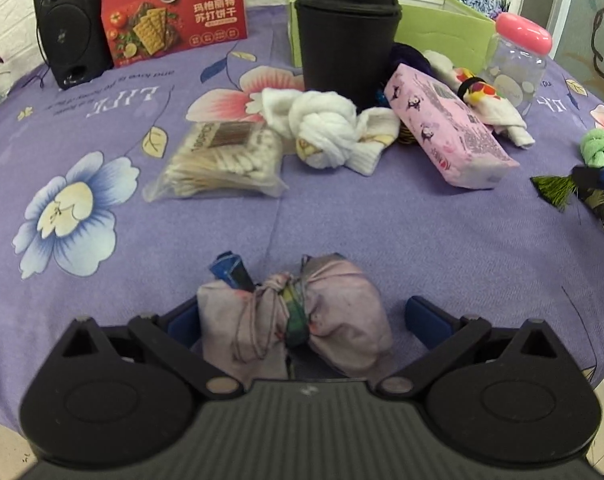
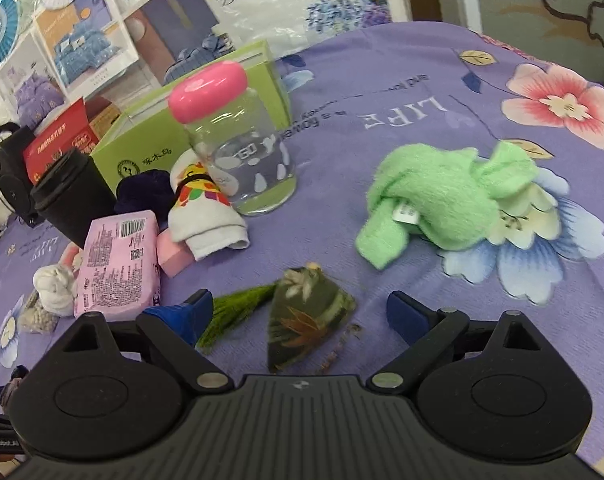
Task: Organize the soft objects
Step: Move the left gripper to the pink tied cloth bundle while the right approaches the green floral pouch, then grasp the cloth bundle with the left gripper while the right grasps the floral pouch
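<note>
My left gripper (image 1: 302, 316) is open around a tied pinkish-grey cloth bundle (image 1: 334, 312) on the purple tablecloth; the fingers do not press it. A knotted white towel (image 1: 326, 136) and a pink tissue pack (image 1: 446, 128) lie further back. My right gripper (image 2: 302, 312) is open around a dark green triangular sachet (image 2: 306, 320) with a green tassel (image 2: 238, 308). A knotted green towel (image 2: 442, 200) lies beyond it to the right. A rolled white sock with coloured spots (image 2: 202, 212) lies left of it.
A black cup (image 1: 342, 36), green box (image 1: 442, 28), pink-lidded glass jar (image 2: 238, 140), red cracker box (image 1: 174, 12), black speaker (image 1: 70, 28) and a bag of cotton swabs (image 1: 222, 164) stand or lie on the flowered tablecloth (image 1: 382, 232). The table edge curves at the right.
</note>
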`<state>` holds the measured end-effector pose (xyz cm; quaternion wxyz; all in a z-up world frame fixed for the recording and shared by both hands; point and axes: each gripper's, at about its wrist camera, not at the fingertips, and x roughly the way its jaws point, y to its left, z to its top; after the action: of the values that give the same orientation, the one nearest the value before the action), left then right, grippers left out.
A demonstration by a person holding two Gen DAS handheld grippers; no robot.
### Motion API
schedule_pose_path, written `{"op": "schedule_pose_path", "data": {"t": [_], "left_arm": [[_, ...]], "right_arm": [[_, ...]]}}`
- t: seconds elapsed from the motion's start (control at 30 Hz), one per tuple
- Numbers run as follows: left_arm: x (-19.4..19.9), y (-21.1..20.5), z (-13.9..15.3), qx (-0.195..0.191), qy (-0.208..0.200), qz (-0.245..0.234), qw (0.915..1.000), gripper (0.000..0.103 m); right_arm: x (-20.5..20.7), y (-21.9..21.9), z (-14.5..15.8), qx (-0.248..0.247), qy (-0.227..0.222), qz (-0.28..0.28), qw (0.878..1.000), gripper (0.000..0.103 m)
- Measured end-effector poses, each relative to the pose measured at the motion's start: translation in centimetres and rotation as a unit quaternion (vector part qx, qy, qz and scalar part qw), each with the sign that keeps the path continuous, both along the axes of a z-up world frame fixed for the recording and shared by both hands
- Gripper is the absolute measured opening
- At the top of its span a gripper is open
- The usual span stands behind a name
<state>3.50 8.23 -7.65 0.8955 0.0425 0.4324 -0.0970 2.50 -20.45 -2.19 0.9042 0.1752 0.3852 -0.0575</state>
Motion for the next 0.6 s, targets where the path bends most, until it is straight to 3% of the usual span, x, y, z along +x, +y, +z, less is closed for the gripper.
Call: {"op": "schedule_pose_path", "data": {"t": [0.17, 0.5, 0.53, 0.57, 0.6], "left_arm": [[-0.4, 0.1, -0.3, -0.001, -0.015, -0.009, 0.9998, 0.103], [-0.9, 0.7, -0.1, -0.008, -0.014, -0.004, 0.9999, 0.098], [-0.9, 0.8, 0.0, -0.009, -0.014, -0.002, 0.9999, 0.093], [-0.9, 1.0, 0.2, -0.009, -0.015, -0.002, 0.9998, 0.078], [-0.9, 1.1, 0.6, -0.012, -0.015, -0.003, 0.9998, 0.075]], "right_arm": [[-0.1, 3.2, -1.8, -0.154, -0.006, 0.045, 0.987, 0.083], [0.7, 2.6, -2.0, -0.156, -0.013, 0.051, 0.986, 0.087], [0.6, 2.6, -2.1, -0.157, -0.020, 0.055, 0.986, 0.085], [0.4, 2.6, -2.3, -0.158, -0.028, 0.059, 0.985, 0.083], [0.3, 2.6, -2.2, -0.156, -0.031, 0.060, 0.985, 0.081]]}}
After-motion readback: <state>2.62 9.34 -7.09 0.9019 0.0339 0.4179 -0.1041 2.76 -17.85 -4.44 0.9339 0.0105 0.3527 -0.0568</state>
